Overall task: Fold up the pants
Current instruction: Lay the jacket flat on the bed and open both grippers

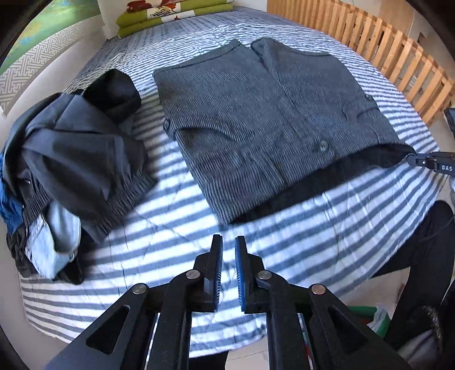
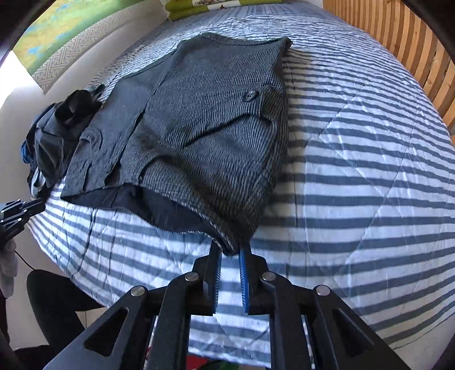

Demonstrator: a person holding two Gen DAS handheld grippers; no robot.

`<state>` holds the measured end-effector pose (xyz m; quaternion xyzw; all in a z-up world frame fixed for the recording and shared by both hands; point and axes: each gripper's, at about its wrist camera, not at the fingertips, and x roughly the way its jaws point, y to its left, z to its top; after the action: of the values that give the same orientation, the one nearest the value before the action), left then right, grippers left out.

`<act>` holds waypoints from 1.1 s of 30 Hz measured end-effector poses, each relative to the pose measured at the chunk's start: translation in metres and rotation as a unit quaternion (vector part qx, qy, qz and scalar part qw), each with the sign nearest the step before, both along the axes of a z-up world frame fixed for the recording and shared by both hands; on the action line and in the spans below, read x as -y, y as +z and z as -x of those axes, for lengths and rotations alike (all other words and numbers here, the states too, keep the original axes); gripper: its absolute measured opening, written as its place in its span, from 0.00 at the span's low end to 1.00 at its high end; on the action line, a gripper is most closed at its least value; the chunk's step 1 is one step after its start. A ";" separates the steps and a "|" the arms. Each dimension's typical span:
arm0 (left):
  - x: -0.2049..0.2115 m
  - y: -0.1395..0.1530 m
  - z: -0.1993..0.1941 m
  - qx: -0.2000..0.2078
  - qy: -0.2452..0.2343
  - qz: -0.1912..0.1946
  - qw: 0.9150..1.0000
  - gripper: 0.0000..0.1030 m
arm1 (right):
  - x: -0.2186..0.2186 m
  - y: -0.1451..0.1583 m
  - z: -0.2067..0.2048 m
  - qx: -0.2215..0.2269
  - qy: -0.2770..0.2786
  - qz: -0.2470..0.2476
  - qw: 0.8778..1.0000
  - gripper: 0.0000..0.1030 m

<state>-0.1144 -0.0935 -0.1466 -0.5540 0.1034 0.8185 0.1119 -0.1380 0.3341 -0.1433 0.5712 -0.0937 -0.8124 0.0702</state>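
Note:
The grey striped pants (image 1: 270, 119) lie folded into a flat rectangle on the striped bed (image 1: 312, 242), dark lining showing at the near edge. My left gripper (image 1: 229, 242) hovers over the bedspread just short of the pants' near edge, its fingers a narrow gap apart with nothing between them. My right gripper (image 2: 230, 252) is shut on the near right waist corner of the pants (image 2: 204, 133), which is raised slightly off the bed. That gripper (image 1: 412, 159) also shows at the right edge of the left wrist view. The left gripper (image 2: 25, 207) appears at the far left.
A heap of dark and blue clothes (image 1: 71, 159) sits at the bed's left side. A wooden slatted rail (image 1: 384, 48) runs along the right. Folded green bedding (image 1: 176, 17) lies at the head. A person's dark-clothed leg (image 1: 421, 242) stands beside the bed's near edge.

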 end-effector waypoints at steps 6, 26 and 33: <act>-0.024 0.025 0.009 -0.025 0.002 -0.044 0.999 0.22 | -0.017 0.051 0.008 -0.052 -0.016 0.031 0.998 0.18; -0.230 -0.033 0.073 0.088 0.032 -0.264 0.960 0.52 | -0.118 0.008 0.205 -0.008 -0.152 0.131 0.980 0.40; -0.253 -0.039 0.085 0.077 0.051 -0.253 0.963 0.23 | -0.120 -0.024 0.255 0.015 -0.136 0.129 0.982 0.40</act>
<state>-0.1995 0.1598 -0.1854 -0.5731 -0.1446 0.7775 0.2145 -0.3935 0.4538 -0.1668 0.5512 -0.2755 -0.7869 0.0309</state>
